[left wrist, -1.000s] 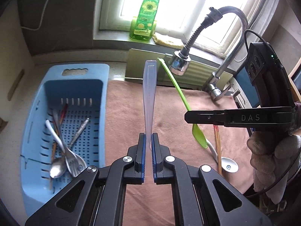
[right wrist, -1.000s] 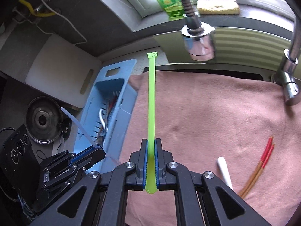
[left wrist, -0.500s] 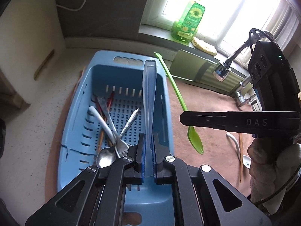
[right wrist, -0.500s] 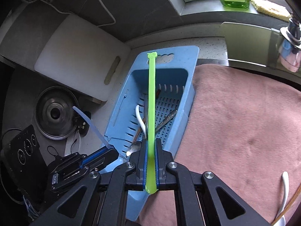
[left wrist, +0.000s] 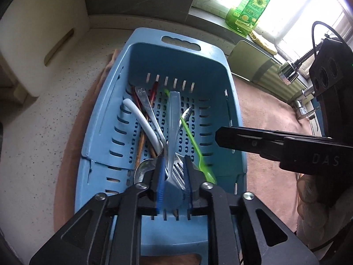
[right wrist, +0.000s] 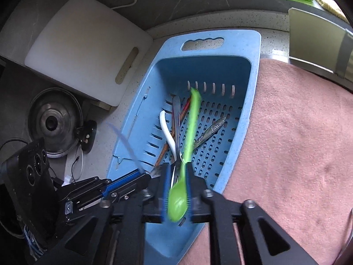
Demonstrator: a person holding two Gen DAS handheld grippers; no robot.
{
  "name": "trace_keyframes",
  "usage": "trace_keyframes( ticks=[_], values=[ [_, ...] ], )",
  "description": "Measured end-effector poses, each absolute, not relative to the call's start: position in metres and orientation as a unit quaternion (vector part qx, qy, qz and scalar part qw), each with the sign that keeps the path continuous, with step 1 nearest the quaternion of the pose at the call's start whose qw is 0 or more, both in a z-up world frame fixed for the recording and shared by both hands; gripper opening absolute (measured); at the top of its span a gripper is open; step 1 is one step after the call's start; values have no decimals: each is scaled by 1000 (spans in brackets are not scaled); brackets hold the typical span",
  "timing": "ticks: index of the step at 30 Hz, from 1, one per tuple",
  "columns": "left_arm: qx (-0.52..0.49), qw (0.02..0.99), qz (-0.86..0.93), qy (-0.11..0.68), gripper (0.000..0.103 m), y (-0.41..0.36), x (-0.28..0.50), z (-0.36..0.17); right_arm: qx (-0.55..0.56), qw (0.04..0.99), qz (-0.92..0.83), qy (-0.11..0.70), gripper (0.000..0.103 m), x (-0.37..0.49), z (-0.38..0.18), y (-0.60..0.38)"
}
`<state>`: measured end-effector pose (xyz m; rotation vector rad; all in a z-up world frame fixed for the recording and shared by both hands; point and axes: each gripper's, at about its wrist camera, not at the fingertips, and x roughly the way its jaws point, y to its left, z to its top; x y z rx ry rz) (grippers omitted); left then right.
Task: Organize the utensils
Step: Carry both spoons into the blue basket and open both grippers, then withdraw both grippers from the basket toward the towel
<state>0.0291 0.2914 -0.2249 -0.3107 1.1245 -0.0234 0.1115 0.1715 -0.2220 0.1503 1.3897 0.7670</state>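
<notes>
While its casing reads "DAS", the right tool (right wrist: 176, 195) has just spread, freeing the green spoon (right wrist: 183, 165).

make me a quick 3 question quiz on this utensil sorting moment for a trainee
1. True or false: the blue basket already holds metal cutlery.
2. Which colour is the spoon between the right gripper's jaws? A) green B) red C) white
3. Fill in: the left gripper is letting go of a translucent blue ____.

Key
1. True: a metal fork and a metal spoon lie inside it.
2. A: the green spoon sits blurred between jaws that have just been opening.
3. Spoon: the translucent blue spoon hangs over the basket, and these jaws have just been opening too.
</notes>
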Motion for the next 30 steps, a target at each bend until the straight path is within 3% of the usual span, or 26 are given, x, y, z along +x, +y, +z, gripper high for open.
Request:
trace_keyframes(
  ticks=[2,17,30],
  values=[
    [-151,835,-10,530,21,293,29,-223,75,705,342,616,42,112,-218,168],
    [-155,850,-3,503,21,270,23,-204,101,729,346,582,42,116,-183,91],
    [-135,854,-55,500,21,172,13,-191,80,766,329,546,42,116,-158,-24]
  ],
)
